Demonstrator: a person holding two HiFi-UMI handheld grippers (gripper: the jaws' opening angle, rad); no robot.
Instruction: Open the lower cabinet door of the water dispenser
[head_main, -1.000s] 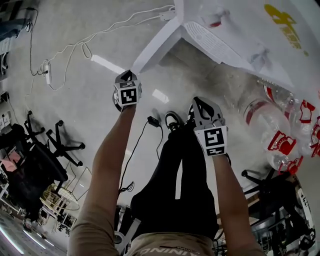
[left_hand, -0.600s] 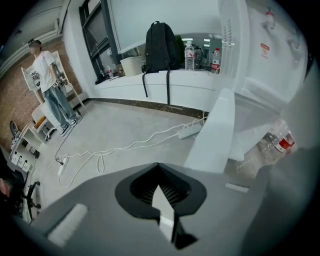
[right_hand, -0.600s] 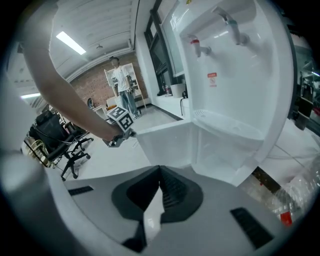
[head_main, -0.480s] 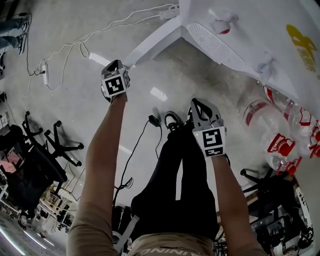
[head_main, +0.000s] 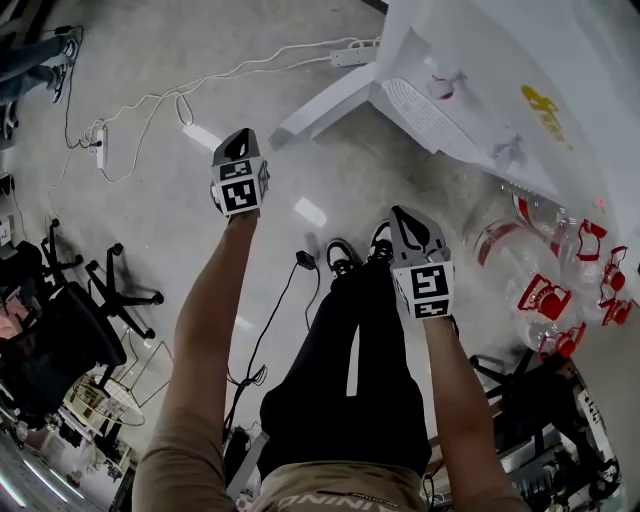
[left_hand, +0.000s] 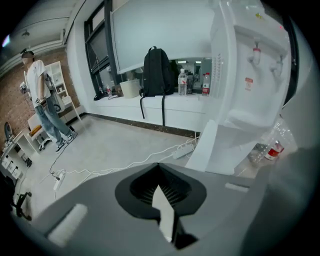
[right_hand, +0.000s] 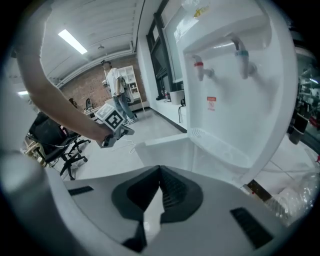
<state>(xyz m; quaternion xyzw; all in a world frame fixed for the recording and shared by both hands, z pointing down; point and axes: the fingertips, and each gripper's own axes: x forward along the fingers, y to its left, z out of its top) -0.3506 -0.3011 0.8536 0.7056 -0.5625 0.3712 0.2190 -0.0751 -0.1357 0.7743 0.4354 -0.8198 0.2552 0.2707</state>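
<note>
Head view: left gripper (head_main: 238, 142) closed, empty, near the swung-open lower cabinet door (head_main: 325, 103) of the water dispenser (head_main: 480, 80); right gripper (head_main: 405, 218) also closed, empty.

Stretches the left arm (head_main: 210, 320) and the right arm (head_main: 452, 390) straight out, one gripper in each hand. Holds the left gripper (head_main: 240, 150) farther ahead than the right gripper (head_main: 408, 222), well apart from it, both tipped down. Left jaws pressed together on nothing; right jaws look closed and empty too.
</note>
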